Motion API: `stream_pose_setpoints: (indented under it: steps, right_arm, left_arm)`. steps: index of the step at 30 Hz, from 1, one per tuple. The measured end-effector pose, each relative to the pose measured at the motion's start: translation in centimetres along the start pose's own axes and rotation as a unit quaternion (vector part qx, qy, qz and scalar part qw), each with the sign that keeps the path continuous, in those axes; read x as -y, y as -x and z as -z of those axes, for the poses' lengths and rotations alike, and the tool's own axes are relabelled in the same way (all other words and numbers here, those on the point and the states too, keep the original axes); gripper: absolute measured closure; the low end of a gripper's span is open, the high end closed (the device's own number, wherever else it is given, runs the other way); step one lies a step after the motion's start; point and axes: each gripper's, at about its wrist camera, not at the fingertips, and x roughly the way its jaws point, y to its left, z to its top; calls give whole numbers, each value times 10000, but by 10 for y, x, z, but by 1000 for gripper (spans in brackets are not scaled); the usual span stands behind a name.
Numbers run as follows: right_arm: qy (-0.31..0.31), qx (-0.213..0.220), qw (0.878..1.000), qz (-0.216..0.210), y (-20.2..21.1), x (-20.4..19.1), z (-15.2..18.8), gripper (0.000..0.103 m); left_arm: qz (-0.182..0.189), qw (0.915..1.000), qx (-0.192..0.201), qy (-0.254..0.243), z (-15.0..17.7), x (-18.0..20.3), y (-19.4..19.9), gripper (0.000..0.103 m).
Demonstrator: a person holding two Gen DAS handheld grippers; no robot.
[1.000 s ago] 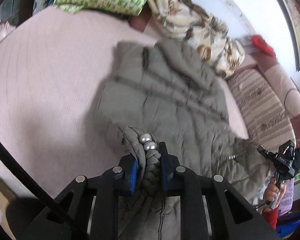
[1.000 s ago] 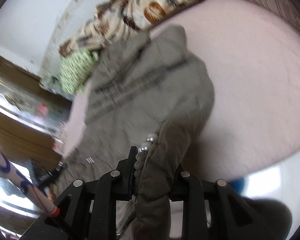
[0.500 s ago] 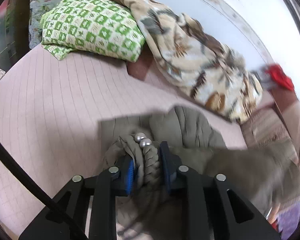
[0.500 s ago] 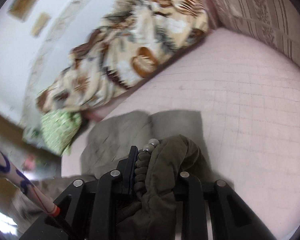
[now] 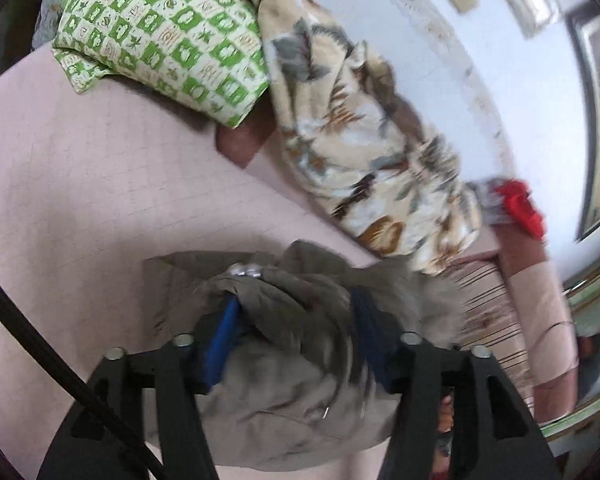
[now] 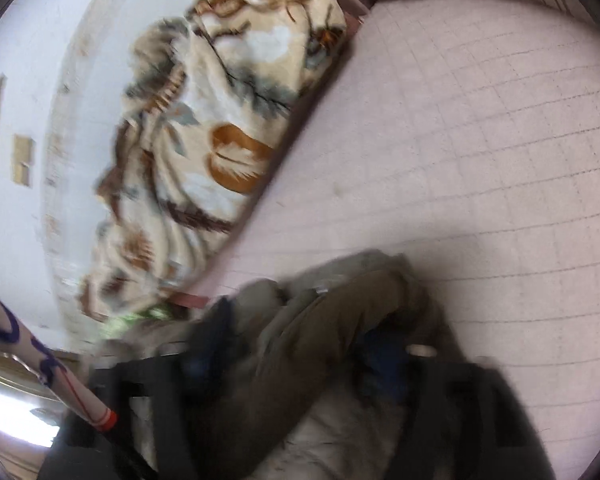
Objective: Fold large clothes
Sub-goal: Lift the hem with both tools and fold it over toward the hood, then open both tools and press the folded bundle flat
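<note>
An olive-grey padded jacket [image 5: 284,392] lies bunched on the pink bed sheet [image 5: 80,200]. My left gripper [image 5: 294,308] stands open, its blue pads [image 5: 224,332] wide apart with the jacket's cuff and its silver snaps [image 5: 246,270] loose between them. In the right wrist view the jacket [image 6: 320,340] also lies between the spread jaws of my right gripper [image 6: 300,328], which is open; this view is blurred.
A green-and-white pillow [image 5: 160,36] and a beige floral blanket [image 5: 364,140] lie along the wall at the bed's far side; the blanket also shows in the right wrist view [image 6: 220,140]. A striped cushion [image 5: 496,308] and a red object [image 5: 520,208] are at the right.
Both grippers carried the jacket's lower end forward over the rest of the jacket, then opened. The fabric now sits loose between the jaws instead of being pinched.
</note>
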Motion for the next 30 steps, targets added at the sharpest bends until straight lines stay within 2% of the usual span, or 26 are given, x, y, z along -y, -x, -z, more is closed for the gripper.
stream_pose_setpoints:
  steps: [2,4,8,11,14,17,19,20,22,25,26,29,30]
  right_arm:
    - [90,272,9996,7,14,-10,-1,11]
    - [258,377,9989,85,24,-18,-3,11]
    - [903,617,9937,258,51,-44,7,11]
    - [1547,655,9852,330,65,-72,31,11]
    - [2424,473,9677,501,62,-105,74,11]
    - [3218,91,9444,671,37,-132,126,12]
    - [3829,-91,9199,845,10,-148,165,17]
    - [4187,-179,9030,941,-11,-159,189,21]
    - [4509,-343,8869,943,-44,-168,219,25]
    - [4910,-100,8618,1267,-91,-180,239,25]
    - [4942,-10,8554,1550,-117,-182,239,25]
    - [4677,-73,8613,1983,-170,-177,224,22]
    - [4642,-14,8600,2119,-187,-175,217,21]
  left_arm:
    - [194,9996,189,-89,-2,8,15,41]
    - [198,9989,353,-252,-1,20,30,37]
    - [-285,9942,600,-846,17,46,53,36]
    - [-818,9839,841,-1346,46,55,66,35]
    - [-1315,9728,997,-1623,81,48,70,33]
    - [-1615,9678,984,-1661,115,23,61,33]
    - [-1612,9708,842,-1566,130,3,53,33]
    - [-1579,9731,762,-1493,135,-7,48,33]
    - [-1518,9784,569,-1282,141,-30,35,33]
    - [-1565,9807,439,-1087,142,-55,21,33]
    - [-1594,9806,444,-1055,141,-62,19,33]
    - [-1680,9792,511,-1016,135,-77,15,33]
    - [-1700,9790,513,-1002,133,-83,14,33]
